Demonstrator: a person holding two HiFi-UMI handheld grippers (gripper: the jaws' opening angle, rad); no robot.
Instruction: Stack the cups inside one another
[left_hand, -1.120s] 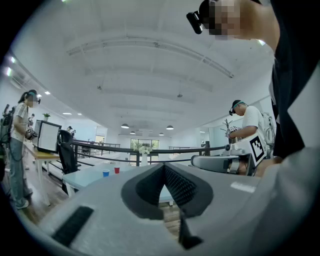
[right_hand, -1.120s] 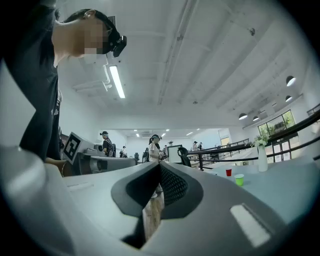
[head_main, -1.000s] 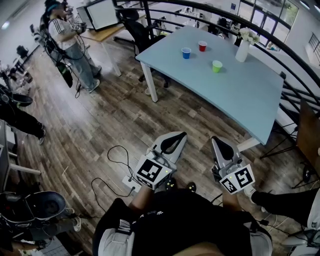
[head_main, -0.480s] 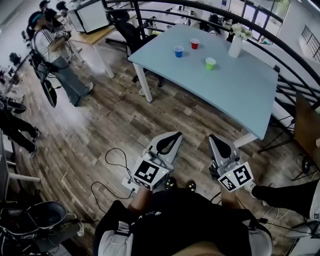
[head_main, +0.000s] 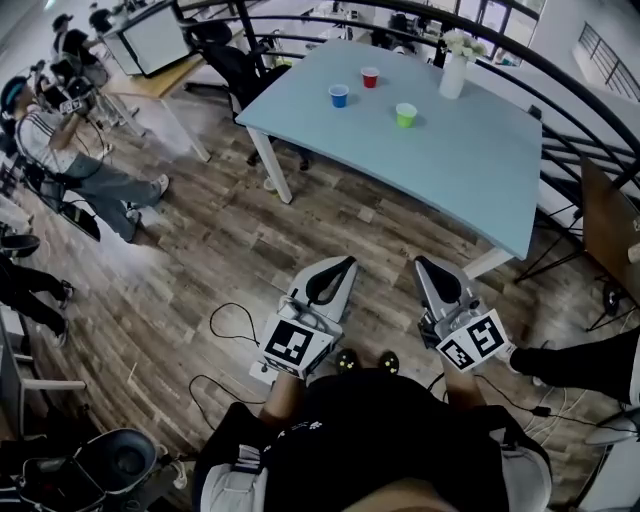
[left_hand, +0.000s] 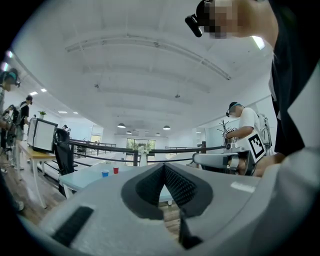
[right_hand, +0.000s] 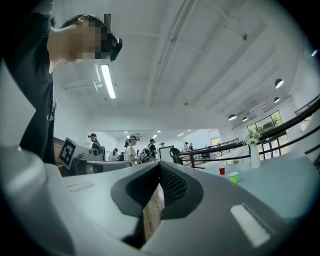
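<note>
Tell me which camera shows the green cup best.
The head view: the green cup stands on the table, seen from above. The right gripper view shows it small and distant; the left gripper view doesn't show it.

Ahead of me, on the brown wooden plank floor (head_main: 200, 240), stands a pale blue rectangular table (head_main: 460, 170) on white legs (head_main: 271, 168). Four things sit on its far part, all upright and apart from one another. A small blue plastic cup (head_main: 339, 96) is nearest the left-hand edge. A small red plastic cup (head_main: 370, 77) stands just beyond it, to the right. A small green plastic cup (head_main: 405, 115) stands farther right and closer to me than both. Beyond the green cup, near the far edge, is a white vase (head_main: 453, 78) holding what look like pale flowers, too small from here to be sure. Each cup has its open mouth facing up.
</note>
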